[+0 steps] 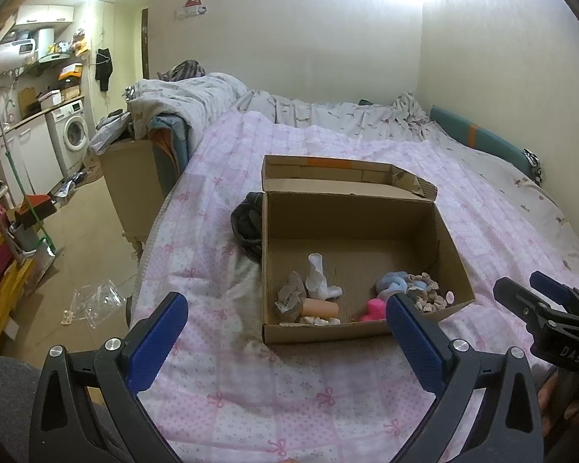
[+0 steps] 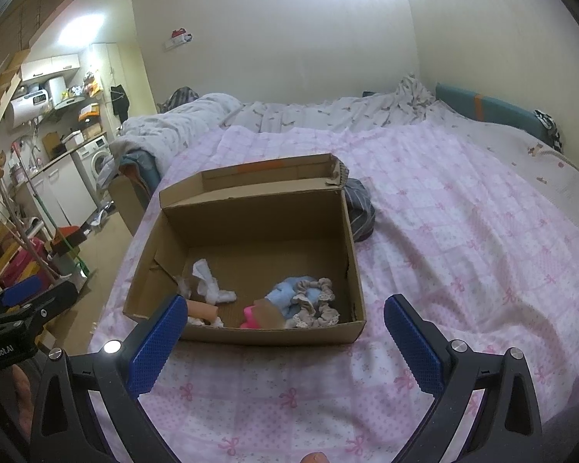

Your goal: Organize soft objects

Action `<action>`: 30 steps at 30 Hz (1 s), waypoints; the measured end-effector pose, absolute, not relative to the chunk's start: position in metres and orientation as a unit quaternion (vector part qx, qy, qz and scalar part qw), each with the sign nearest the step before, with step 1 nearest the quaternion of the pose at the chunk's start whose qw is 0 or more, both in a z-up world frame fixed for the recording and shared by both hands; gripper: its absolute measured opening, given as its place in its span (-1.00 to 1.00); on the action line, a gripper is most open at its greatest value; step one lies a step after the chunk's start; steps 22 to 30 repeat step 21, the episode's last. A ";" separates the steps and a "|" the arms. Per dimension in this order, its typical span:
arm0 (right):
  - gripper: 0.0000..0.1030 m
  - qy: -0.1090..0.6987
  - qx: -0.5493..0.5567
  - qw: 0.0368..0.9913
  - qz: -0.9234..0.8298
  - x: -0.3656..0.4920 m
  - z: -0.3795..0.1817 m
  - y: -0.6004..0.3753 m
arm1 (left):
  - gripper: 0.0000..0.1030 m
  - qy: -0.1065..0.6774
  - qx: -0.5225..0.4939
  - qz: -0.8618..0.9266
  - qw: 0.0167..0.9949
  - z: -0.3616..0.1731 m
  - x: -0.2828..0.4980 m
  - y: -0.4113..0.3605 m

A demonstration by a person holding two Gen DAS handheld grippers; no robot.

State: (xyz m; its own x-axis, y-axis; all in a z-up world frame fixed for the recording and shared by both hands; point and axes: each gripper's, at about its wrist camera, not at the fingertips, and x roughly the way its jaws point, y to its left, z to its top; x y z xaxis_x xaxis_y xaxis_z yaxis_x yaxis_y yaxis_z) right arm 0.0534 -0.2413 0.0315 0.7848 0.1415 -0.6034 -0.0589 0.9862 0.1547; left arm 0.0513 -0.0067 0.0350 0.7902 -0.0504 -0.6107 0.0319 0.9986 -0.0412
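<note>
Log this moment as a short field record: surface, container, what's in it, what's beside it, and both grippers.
surface: bed with pink quilt
container: open cardboard box, lid flap folded back
contents: white sock, blue cloth, beige scrunchies, pink item, tan tube
beside box: dark garment, touching the box wall
left gripper: open, empty, short of the box
right gripper: open, empty, short of the box

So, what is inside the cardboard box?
The box holds a white sock, a blue cloth, beige scrunchies, a pink thing and a tan tube. The near wall hides whatever lies lowest.
</note>
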 end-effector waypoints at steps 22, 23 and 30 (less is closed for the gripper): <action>1.00 0.322 0.060 0.943 0.057 0.052 0.034 -0.240 | 0.99 0.328 -0.018 -0.027 0.944 0.030 0.052 -0.008; 1.00 0.322 0.060 0.943 0.057 0.052 0.034 -0.240 | 0.99 0.328 -0.018 -0.027 0.944 0.030 0.052 -0.008; 1.00 0.322 0.060 0.943 0.057 0.052 0.034 -0.240 | 0.99 0.328 -0.018 -0.027 0.944 0.030 0.052 -0.008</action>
